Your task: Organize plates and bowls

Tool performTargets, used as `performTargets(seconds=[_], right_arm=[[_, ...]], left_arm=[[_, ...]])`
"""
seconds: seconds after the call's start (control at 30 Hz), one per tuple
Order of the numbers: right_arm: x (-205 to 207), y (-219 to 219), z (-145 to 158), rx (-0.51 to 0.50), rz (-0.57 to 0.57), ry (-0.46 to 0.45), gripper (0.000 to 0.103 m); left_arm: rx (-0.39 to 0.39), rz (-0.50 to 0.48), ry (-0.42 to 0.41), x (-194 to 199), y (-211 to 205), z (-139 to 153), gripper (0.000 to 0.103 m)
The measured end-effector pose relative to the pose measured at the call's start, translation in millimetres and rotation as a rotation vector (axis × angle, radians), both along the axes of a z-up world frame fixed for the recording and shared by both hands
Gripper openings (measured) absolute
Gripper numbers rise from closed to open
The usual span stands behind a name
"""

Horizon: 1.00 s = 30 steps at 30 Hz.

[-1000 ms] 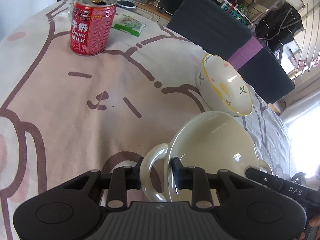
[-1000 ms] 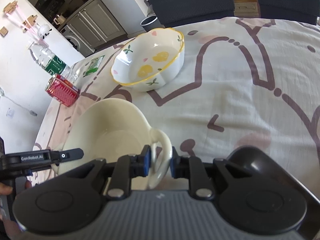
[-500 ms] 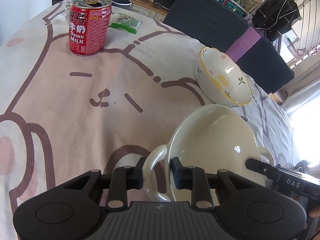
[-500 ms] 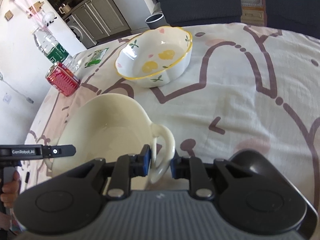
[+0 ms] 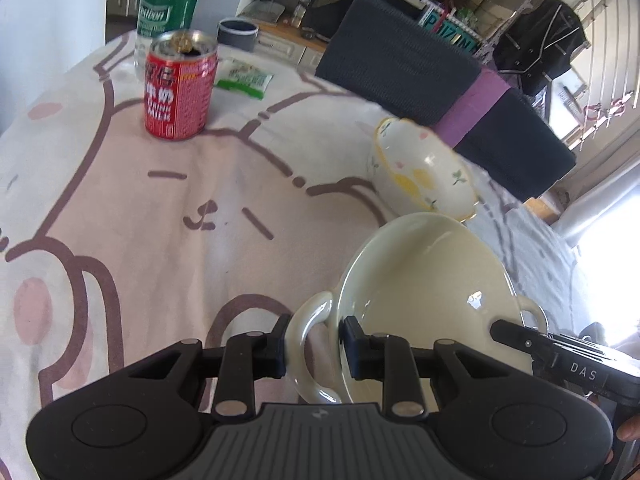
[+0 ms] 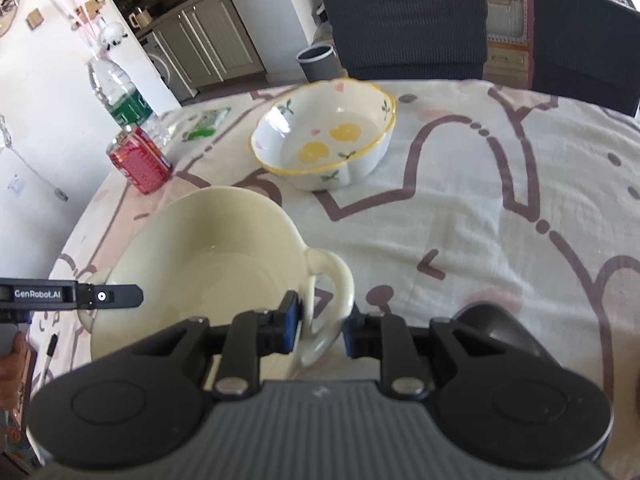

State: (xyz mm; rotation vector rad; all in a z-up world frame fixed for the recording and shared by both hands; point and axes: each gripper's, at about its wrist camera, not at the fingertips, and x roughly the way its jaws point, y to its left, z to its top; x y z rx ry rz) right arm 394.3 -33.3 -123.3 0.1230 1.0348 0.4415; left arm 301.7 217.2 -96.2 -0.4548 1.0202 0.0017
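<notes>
The left gripper [image 5: 313, 347] has its jaws clenched on the left loop handle of the cream bowl [image 5: 428, 292]; the right gripper [image 6: 320, 326] has its jaws clenched on the opposite loop handle of the same bowl [image 6: 208, 272]; each gripper's tip shows at the edge of the other's view, at the far handle. The cream bowl is held between the two, upright and empty, near the cameras and over the bench [image 6: 480, 220], which is draped in a pale cloth with brown cartoon outlines; whether its base touches the cloth cannot be told. Just beyond its far rim stands the flowered bowl [image 6: 328, 140], white with a yellow scalloped edge and yellow blobs inside, resting on the cloth and empty. Further left, towards the bench's far edge, a red milk can [image 5: 180, 92] stands open; a clear water bottle [image 6: 120, 96] with a green label rises just behind it; a small green packet [image 5: 244, 78] lies to their right. Dark chairs [image 6: 408, 20] stand at the far side.
</notes>
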Motion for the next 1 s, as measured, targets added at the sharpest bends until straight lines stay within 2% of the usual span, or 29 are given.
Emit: performTargets(seconds=[0.2,0.5,0.8,1.0], right_arm=[[-19.6,-15.0,26.9,0.021,-0.015,-0.062,0.025],[-66.1,-49.9,59.7,0.039,-0.063,-0.106,0.024],[-118.2,-81.8,73.8,0.031,-0.107,-0.109,0.023],[-144.3,-97.7,71.8,0.025,-0.136,-0.079,0.023]], left_arm=[[-0.004,-0.009,-0.054,-18.3,-14.0,25.6,0.028],[-0.021,-0.042,-0.102,-53.4,-44.1,53.6,0.028],[-0.044,-0.093,-0.105,-85.7,-72.9,61.9,0.028],[-0.040,-0.140,-0.092,-101.4,-90.2,59.6,0.028]])
